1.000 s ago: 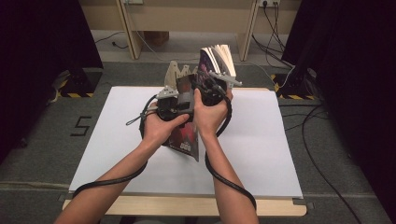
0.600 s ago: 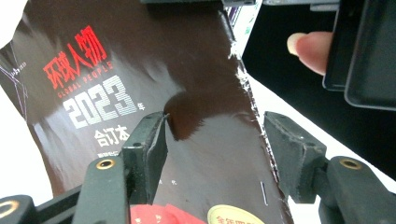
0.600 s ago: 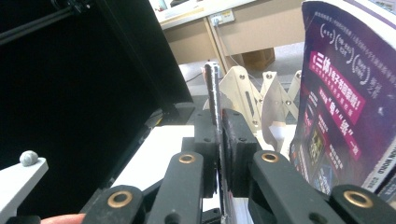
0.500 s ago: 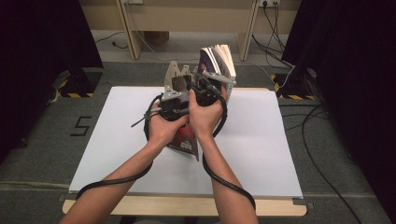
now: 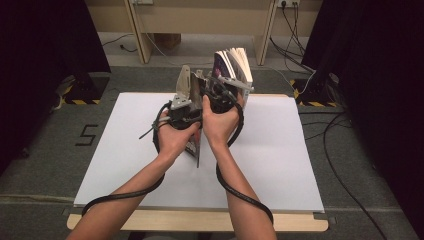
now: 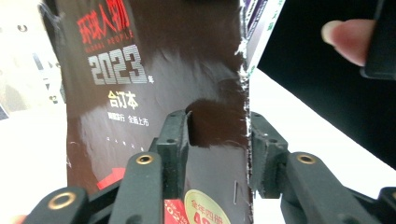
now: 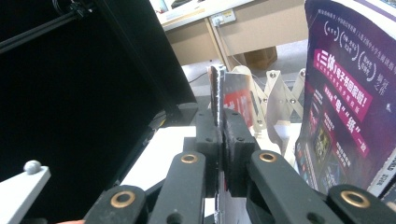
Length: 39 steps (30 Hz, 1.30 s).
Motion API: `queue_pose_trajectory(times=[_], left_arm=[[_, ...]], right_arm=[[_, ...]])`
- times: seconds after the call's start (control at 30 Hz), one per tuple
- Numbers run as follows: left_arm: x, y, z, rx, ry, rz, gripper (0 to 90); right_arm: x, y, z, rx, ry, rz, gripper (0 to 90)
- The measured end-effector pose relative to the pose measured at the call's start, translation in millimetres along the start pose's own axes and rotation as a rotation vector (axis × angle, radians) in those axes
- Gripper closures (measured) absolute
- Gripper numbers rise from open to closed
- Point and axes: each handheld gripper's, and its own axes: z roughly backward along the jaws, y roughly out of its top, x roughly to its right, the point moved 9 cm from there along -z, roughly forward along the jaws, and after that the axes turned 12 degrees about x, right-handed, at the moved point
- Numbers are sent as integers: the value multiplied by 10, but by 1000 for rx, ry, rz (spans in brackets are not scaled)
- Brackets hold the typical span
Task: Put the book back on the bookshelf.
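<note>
- High view: a person holds a magazine upright above the white table, pages fanned at the top and spine running downward. The left gripper sits just left of the magazine's lower half; the right gripper is against it from the right, higher up.
- Left gripper view: the dark cover stands on end, its long axis vertical, and its right-hand edge falls between the jaws. The jaws have just been closing; the left pad seems to meet the cover, while the right pad seems a little apart, so the grip looks not yet firm.
- Right gripper view: the jaws are pressed together on a thin sheaf of pages, seen edge-on, with the purple back page curling off to the right.
</note>
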Motion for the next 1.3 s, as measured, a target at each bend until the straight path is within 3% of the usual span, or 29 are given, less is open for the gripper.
queue_pose_trajectory(times=[0.17,0.33,0.5,0.6,0.77,0.83,0.9,0.97,1.07,1.3], left_arm=[[-40,65,-29,46,45,-42,541],[-88,53,-44,37,40,-32,520],[-139,9,-27,12,44,-7,631],[-178,-21,9,-6,59,1,708],[-219,-95,34,-22,62,20,852],[-238,-142,24,-37,47,53,861],[-267,-173,23,-42,53,49,862],[-302,-183,31,-36,51,76,862],[-334,-170,53,-22,47,82,863],[-380,-87,150,27,29,78,864]], right_arm=[[-22,16,-6,15,4,-26,872],[-63,35,-6,12,21,-47,872],[-126,-21,-27,-5,36,-10,864],[-170,-65,-56,-25,69,26,843],[-200,-131,-71,-45,105,68,762],[-199,-147,-57,-59,127,76,744],[-201,-137,-30,-62,156,61,667],[-173,-97,37,-49,171,68,650],[-100,29,185,3,181,54,644],[293,98,497,22,110,15,645]])
